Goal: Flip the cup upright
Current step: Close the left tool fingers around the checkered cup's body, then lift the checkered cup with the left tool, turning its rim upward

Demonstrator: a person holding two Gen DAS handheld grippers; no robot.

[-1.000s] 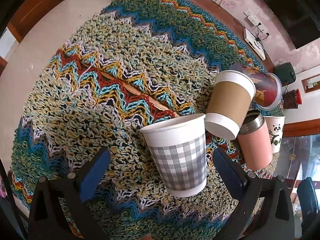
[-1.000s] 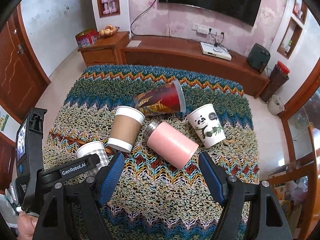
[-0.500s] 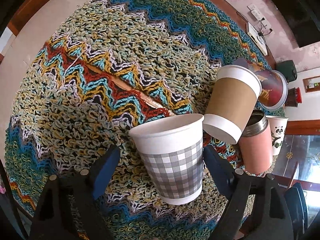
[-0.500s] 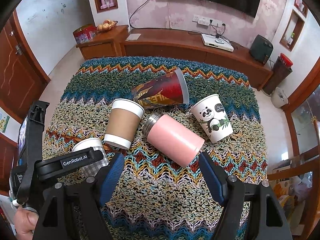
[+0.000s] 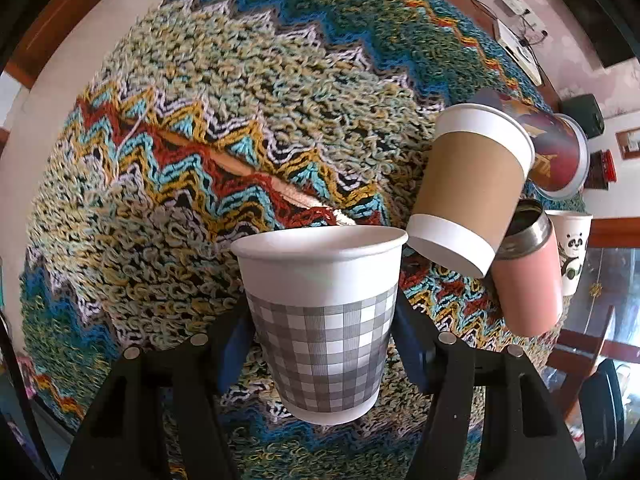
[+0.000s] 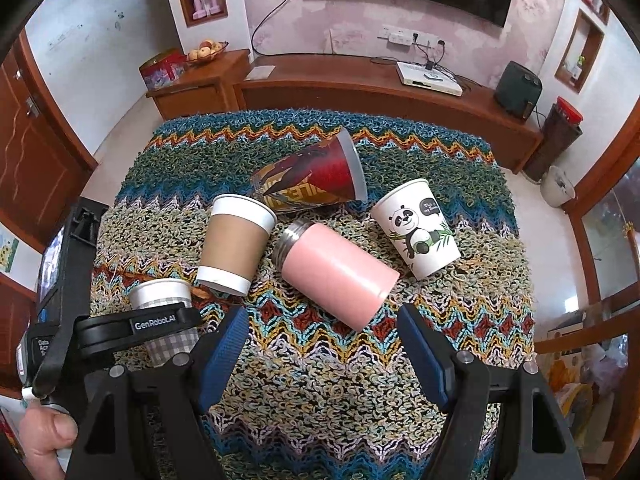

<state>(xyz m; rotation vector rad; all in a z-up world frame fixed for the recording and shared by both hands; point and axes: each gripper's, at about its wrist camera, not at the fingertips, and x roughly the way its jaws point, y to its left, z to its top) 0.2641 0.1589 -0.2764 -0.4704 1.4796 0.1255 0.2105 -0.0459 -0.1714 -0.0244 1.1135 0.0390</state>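
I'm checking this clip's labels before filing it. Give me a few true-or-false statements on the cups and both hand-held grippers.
1. The left hand-held gripper has its fingers against the plaid cup. True.
2. The right hand-held gripper grips the pink tumbler. False: it is open, holding nothing.
3. The brown-sleeved cup lies on its side. True.
4. The panda cup sits left of the brown-sleeved cup in the right wrist view. False: it is on the right.
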